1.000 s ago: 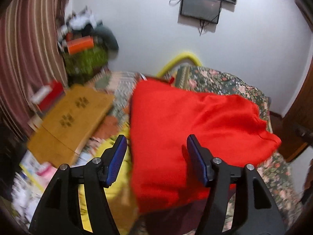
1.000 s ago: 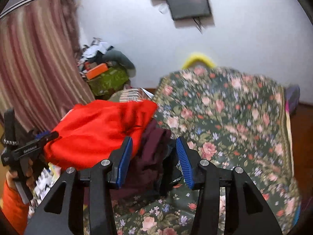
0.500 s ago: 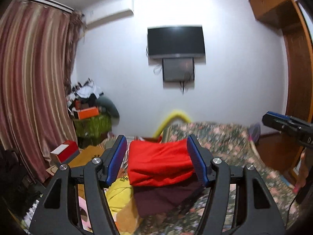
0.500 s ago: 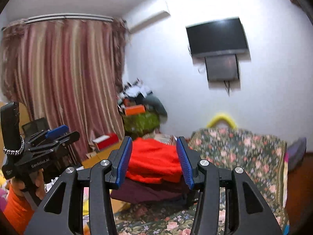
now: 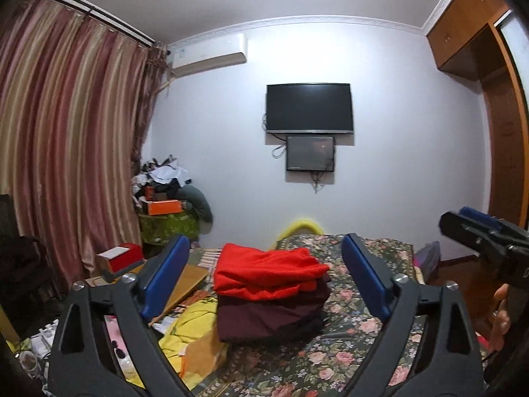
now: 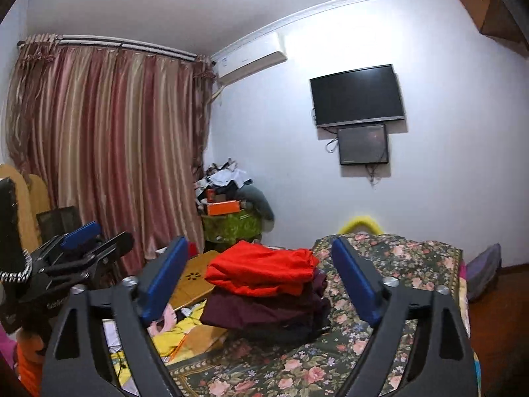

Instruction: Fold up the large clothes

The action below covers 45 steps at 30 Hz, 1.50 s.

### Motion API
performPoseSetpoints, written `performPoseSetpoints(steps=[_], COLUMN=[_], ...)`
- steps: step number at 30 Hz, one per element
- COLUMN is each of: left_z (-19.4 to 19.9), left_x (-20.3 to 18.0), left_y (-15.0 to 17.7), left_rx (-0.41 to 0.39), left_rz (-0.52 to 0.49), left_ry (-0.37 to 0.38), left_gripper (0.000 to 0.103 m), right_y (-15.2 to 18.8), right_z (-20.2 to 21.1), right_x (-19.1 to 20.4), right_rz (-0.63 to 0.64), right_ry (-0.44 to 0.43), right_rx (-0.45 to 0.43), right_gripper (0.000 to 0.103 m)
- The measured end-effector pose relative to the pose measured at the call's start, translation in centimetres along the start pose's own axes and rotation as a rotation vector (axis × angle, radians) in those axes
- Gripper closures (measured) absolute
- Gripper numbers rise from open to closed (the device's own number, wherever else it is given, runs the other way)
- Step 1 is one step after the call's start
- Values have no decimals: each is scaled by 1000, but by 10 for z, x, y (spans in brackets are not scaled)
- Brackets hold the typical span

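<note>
on the floral bedspread, the folded red garment now sits on top of the dark maroon pile, near the bed's left edge. a second ago it filled both views; since then the left gripper and right gripper have pulled well back from the stack, jaws apart and empty. this piece looks finished; the yellow cloth left of the stack may be next.

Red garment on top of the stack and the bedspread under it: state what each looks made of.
Red garment: soft matte knit or fleece, judging by its thick rounded folds. Bedspread: printed woven cloth with a rose pattern, no sheen; exact fibre unclear.
</note>
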State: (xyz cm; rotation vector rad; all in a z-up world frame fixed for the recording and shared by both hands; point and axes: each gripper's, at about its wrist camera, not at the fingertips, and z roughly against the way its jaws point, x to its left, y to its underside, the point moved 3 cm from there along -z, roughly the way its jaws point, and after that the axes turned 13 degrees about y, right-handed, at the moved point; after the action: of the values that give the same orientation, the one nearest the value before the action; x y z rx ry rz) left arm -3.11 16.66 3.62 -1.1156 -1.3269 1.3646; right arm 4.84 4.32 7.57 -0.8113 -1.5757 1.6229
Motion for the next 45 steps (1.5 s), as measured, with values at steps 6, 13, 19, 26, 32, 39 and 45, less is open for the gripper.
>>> performPoseSetpoints(steps=[6,13,19,26,32,39,45], left_z=[9,12,12,9,5,1,-1], left_x=[4,8,7,12,15,13,13], left_y=[5,7,7,9,15,18,20], left_rx=[1,1,0,1,19,35,44], left_rz=[26,39,40,43,56,54,53], left_ry=[-22,-18,-21,-39,-39,-35,-35], left_gripper=[4,3,3,2,2,2,2], right_y=[1,7,13,16,15,16,16], right_z=[-4,1,7,7,7,5,5], right_x=[3,3,4,3,3,1,1], right_rz=[8,17,23,30,31,35,41], right_ry=[11,11,13,21,20,26,30], right_rx=[13,18,12,30,43,58,65], right_gripper=[1,1,1,1,1,1,1])
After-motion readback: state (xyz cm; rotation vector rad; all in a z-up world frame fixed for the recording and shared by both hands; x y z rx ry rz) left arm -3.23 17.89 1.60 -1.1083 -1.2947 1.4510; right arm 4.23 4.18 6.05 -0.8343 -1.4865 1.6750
